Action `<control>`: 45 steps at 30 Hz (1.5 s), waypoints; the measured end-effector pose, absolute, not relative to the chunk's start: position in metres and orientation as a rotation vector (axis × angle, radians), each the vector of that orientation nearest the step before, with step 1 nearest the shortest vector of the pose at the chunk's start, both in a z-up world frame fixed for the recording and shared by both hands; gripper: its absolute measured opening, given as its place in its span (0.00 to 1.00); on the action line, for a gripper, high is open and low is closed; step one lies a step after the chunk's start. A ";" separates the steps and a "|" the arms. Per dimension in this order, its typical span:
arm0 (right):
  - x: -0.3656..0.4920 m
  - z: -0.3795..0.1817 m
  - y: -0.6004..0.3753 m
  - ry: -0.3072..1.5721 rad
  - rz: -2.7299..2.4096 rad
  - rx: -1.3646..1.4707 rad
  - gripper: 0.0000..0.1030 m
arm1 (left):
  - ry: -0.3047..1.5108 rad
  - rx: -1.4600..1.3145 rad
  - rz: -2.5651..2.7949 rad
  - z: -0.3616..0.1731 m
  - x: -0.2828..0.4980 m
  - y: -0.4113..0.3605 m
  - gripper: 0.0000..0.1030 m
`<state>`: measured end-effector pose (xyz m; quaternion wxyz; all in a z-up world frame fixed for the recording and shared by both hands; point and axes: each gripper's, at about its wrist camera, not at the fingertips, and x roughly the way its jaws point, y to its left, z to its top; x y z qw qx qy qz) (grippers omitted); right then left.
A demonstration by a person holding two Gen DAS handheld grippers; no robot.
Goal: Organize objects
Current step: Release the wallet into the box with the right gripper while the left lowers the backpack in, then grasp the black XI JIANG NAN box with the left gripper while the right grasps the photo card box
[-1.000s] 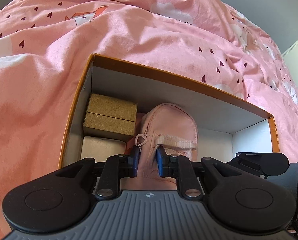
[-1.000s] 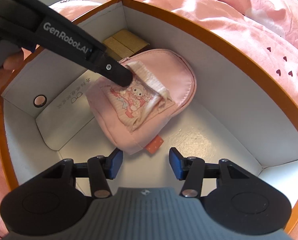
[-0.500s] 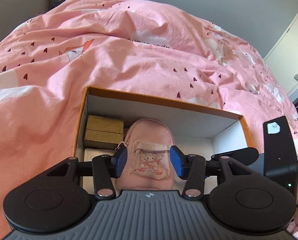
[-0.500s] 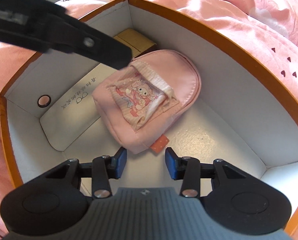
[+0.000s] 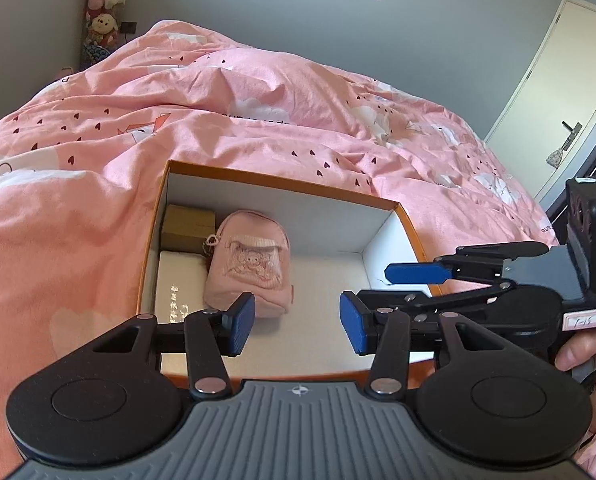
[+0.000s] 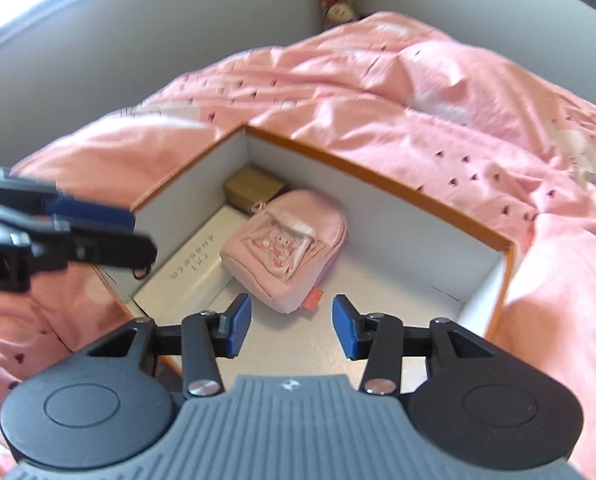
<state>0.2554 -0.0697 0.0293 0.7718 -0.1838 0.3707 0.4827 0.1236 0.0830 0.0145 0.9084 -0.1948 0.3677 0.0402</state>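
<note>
Both your grippers are empty with the jaws spread wide, left gripper (image 5: 297, 328) and right gripper (image 6: 292, 330) hanging above the near end of the orange-rimmed box (image 5: 286, 186), so nothing's being carried. Past them the pink mini backpack (image 5: 248, 266) lies flat on the box floor, tucked against the white case (image 5: 178, 284) and brown boxes (image 5: 188, 226) on the left, probably to keep the right half free. Beyond that it's just the pink duvet (image 5: 258, 112) on the bed.
</note>
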 end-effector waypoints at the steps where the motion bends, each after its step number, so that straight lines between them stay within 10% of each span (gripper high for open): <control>1: 0.238 0.036 -0.077 0.794 1.041 -0.365 0.46 | 0.757 -0.405 0.077 0.013 0.117 0.079 0.53; 12: 0.175 0.014 -0.112 0.860 0.933 -0.243 0.46 | 0.909 -0.452 0.089 -0.040 0.090 0.065 0.54; 28: 0.186 -0.072 -0.108 1.151 0.771 -0.159 0.46 | 1.098 -0.522 0.159 -0.101 0.112 0.055 0.84; 45: 0.198 -0.088 -0.112 1.222 0.785 -0.101 0.46 | 1.168 -0.395 0.181 -0.122 0.130 0.042 0.86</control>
